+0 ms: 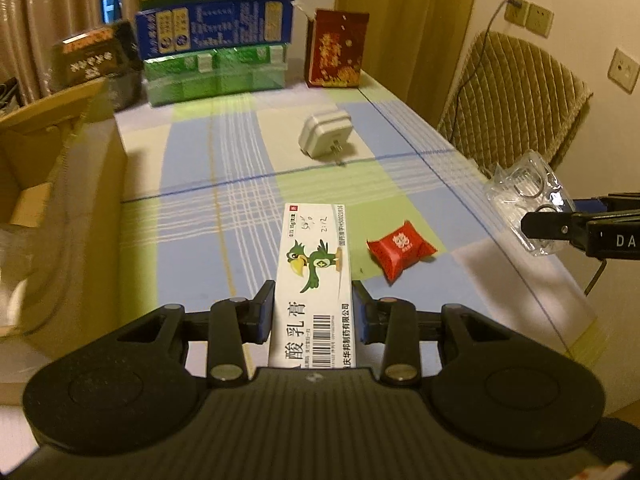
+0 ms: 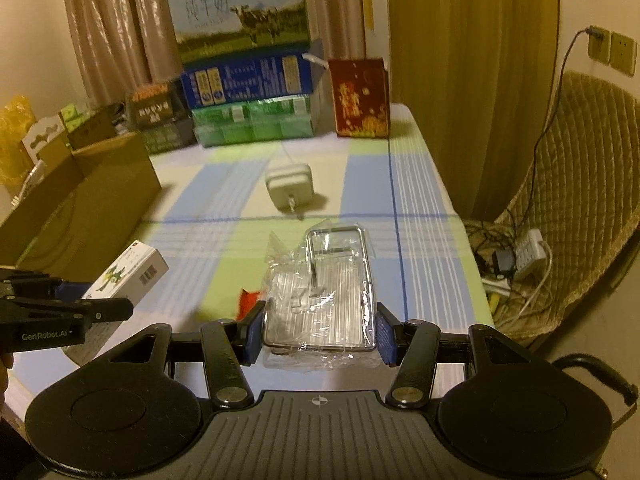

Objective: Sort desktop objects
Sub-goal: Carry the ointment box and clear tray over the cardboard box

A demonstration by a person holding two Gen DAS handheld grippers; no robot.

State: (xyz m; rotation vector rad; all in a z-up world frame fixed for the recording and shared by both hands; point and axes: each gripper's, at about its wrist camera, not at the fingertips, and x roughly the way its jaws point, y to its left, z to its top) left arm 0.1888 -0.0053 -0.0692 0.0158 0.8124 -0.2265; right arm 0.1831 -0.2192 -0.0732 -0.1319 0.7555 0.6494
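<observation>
My left gripper [image 1: 313,312] had its jaws clamped on the white ointment box [image 1: 316,264], held above the checked bench [image 1: 224,184], my right gripper [image 2: 320,330] gripped the clear plastic packet [image 2: 324,300] (metal frame inside), red candy [image 1: 400,250] and white charger [image 1: 326,134] lay on the bench, cardboard box [image 1: 60,168] at the left edge.

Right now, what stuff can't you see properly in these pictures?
- Red candy packet: right wrist view, mostly hidden behind the clear plastic package.
- Cardboard box contents: left wrist view, cut off by the left edge.
- Ointment box near end: hidden under the left gripper.
- Stacked cartons' print: blurred.
</observation>
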